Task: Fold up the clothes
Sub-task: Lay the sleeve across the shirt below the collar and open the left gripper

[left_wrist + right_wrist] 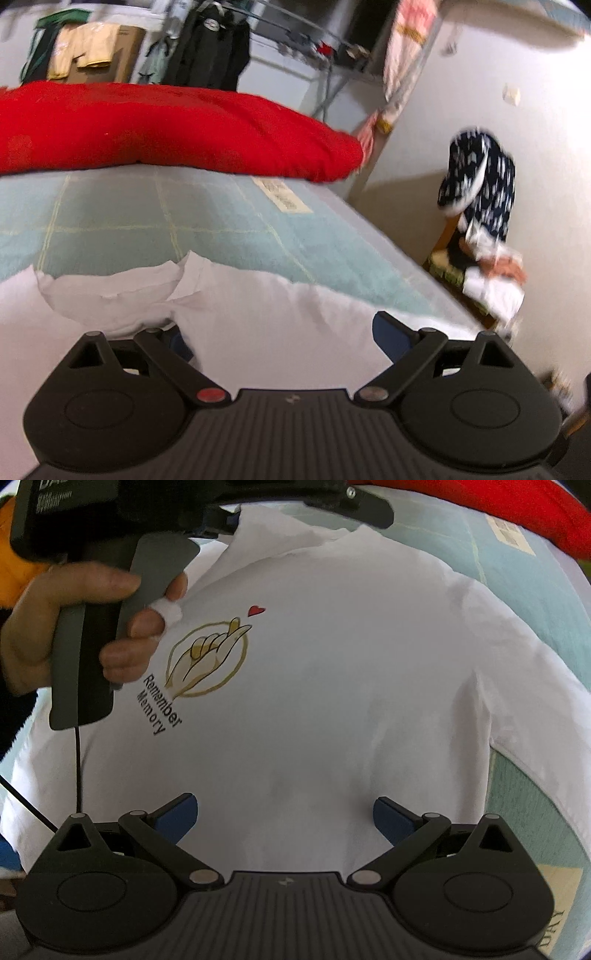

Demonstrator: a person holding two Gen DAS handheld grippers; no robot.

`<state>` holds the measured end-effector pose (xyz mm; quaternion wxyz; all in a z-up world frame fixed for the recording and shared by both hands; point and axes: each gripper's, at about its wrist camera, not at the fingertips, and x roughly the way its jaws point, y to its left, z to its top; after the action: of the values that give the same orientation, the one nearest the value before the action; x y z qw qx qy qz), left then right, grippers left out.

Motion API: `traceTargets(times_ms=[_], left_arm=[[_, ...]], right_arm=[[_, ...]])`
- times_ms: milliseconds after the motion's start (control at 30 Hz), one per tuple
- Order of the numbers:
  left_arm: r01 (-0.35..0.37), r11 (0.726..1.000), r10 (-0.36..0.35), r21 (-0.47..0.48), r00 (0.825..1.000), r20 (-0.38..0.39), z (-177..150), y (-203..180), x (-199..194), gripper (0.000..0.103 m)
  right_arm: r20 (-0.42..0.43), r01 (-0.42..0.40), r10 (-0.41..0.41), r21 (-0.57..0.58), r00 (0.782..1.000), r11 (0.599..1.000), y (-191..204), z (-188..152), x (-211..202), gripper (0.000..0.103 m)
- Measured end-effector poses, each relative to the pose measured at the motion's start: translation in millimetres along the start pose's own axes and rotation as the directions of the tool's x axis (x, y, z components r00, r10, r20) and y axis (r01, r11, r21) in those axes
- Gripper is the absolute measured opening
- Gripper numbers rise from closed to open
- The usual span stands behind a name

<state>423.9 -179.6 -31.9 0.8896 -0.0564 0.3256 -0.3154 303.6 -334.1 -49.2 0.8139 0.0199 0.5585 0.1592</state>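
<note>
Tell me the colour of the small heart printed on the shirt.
Red heart on the white shirt; right wrist view.

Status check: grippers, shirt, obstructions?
Left gripper open, right gripper open, both over white shirt. Shirt flat, unfolded. Red cushion beyond collar.

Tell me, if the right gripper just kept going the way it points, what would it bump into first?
Most likely the white T-shirt: the right gripper, fingers spread open, points straight at its plain cloth beside the printed logo. Nothing shows in between, though depth is hard to judge.
</note>
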Motion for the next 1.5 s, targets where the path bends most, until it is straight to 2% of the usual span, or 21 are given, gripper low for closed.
traceTargets(times_ms=[67, 133, 300, 400, 567, 667, 833, 967, 1067, 1267, 1333, 1500], left_arm=[[-0.016, 0.997, 0.019, 0.073, 0.999, -0.040, 0, -5, 5, 0.094], [0.009, 0.995, -0.001, 0.104, 0.997, -0.078, -2, -5, 7, 0.094], [0.094, 0.995, -0.097, -0.023, 0.980, -0.172, -7, 12, 13, 0.094], [0.111, 0.987, -0.133, -0.115, 0.970, -0.205, -11, 23, 14, 0.094], [0.101, 0.988, -0.124, -0.121, 0.972, -0.200, -14, 24, 8, 0.094], [0.094, 0.981, -0.127, -0.167, 0.972, -0.197, -19, 30, -3, 0.094], [0.048, 0.954, -0.087, -0.295, 0.989, -0.122, -18, 54, -10, 0.094], [0.090, 0.930, -0.118, -0.356, 0.991, -0.056, -7, 60, -1, 0.094], [0.168, 0.939, -0.184, -0.300, 0.983, -0.026, 3, 42, 7, 0.094], [0.277, 0.952, -0.290, -0.130, 0.952, -0.098, 7, -1, 22, 0.094], [0.275, 0.958, -0.283, -0.082, 0.953, -0.110, 5, -7, 19, 0.094], [0.215, 0.974, -0.224, -0.078, 0.966, -0.130, 0, 8, 6, 0.094]], right_arm=[[0.001, 0.004, -0.004, 0.009, 1.000, 1.000, -1, 0, 0, 0.103], [0.003, 0.005, -0.005, 0.020, 1.000, 1.000, -4, 0, -2, 0.103], [0.014, 0.007, -0.008, 0.063, 1.000, 0.998, -13, 0, -5, 0.103], [0.016, 0.014, -0.015, 0.073, 1.000, 0.997, -16, -1, -5, 0.103], [0.015, 0.021, -0.022, 0.072, 1.000, 0.997, -17, -4, -5, 0.103], [0.019, 0.016, -0.018, 0.082, 1.000, 0.997, -20, -4, -5, 0.103], [0.031, 0.008, -0.011, 0.103, 0.999, 0.995, -21, -5, -5, 0.103], [0.032, 0.011, -0.015, 0.097, 0.999, 0.995, -20, -6, -3, 0.103], [0.027, 0.016, -0.018, 0.086, 0.999, 0.996, -19, -9, -5, 0.103], [0.022, 0.023, -0.025, 0.084, 0.999, 0.996, -20, -11, -6, 0.103], [0.022, 0.025, -0.027, 0.085, 0.999, 0.996, -20, -11, -6, 0.103], [0.021, 0.033, -0.035, 0.091, 0.999, 0.995, -16, -9, 1, 0.103]])
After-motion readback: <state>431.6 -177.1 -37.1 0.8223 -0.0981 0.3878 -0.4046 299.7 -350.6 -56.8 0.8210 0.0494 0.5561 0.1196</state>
